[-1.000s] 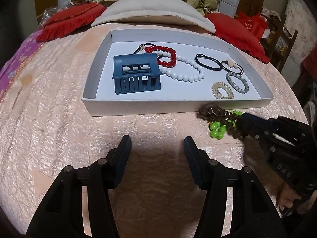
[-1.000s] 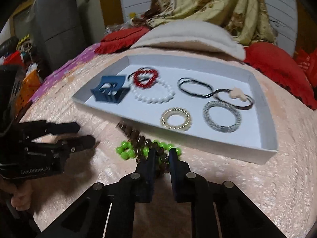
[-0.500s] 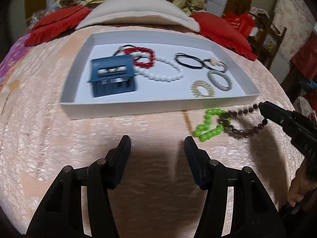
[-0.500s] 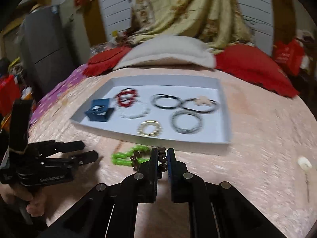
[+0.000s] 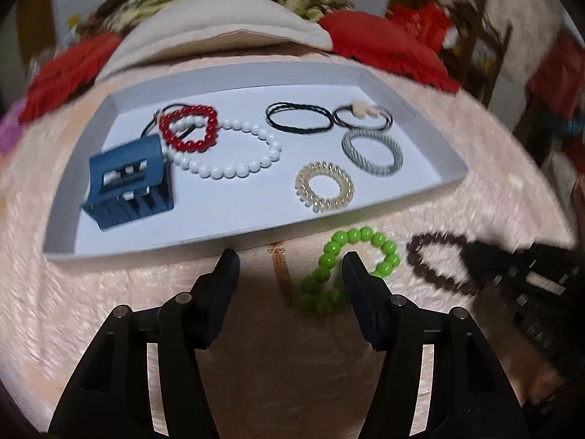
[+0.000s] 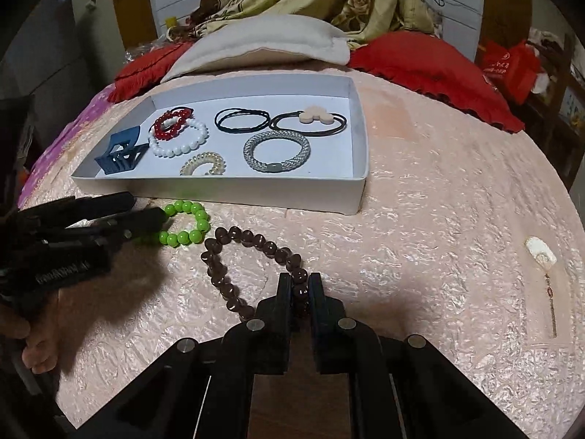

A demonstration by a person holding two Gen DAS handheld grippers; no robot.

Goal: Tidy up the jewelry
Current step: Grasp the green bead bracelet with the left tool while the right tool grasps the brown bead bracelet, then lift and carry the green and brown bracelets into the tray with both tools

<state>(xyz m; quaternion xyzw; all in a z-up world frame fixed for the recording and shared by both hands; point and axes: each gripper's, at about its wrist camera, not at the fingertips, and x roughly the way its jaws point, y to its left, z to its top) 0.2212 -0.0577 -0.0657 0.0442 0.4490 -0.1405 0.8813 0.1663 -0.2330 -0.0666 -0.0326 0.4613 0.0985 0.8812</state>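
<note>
Right wrist: your right tool (image 6: 299, 285) is clamping the brown bracelet (image 6: 219, 274); left tool (image 5: 289, 259) apart. Lift clear over the tray (image 6: 360, 168) wall.

- Pink quilted bedspread (image 6: 420, 190): carries white tray (image 6: 360, 168).
- Green bead bracelet (image 6: 188, 221), brown bead bracelet (image 6: 248, 241): before tray's front wall.
- Cream pillow (image 6: 263, 42), red cushions (image 6: 420, 60): behind tray.

left view motion-blurred | green bracelet (image 5: 351, 267) part-hidden by left tongs (image 5: 290, 269)
</note>
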